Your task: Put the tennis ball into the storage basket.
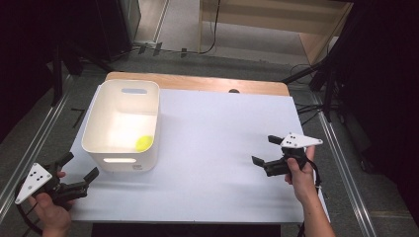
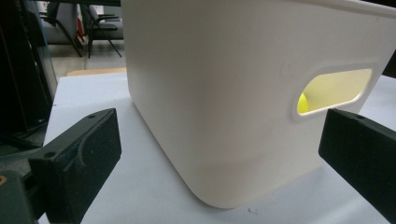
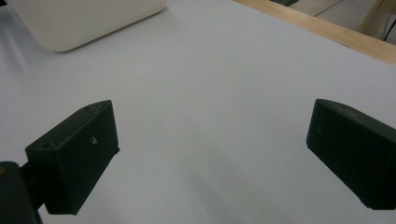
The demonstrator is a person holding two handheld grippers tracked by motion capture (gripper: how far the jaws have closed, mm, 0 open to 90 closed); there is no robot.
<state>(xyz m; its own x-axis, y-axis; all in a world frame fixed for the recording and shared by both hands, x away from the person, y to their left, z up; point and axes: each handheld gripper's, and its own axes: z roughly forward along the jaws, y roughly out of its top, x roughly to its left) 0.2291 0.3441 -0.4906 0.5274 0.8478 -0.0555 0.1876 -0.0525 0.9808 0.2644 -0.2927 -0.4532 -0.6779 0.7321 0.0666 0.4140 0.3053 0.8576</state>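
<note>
Open ground: the white counter (image 1: 217,148) lies bare between your two tools, from the bin's right wall across to the right tool (image 1: 264,151).
Obstacle: the white bin (image 1: 121,126) stands on the counter's left part, just ahead of your left tool (image 1: 79,166), its handle-slot wall facing you.
Bin mouth: open from above; a yellow ball (image 1: 144,143) sits at its near right corner.
Right tool: jaws wide apart over bare counter, well clear of the bin.

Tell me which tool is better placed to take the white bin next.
Left. The left tool hangs open just beside the white bin, facing its handle slot; the right tool is far across the table.
</note>
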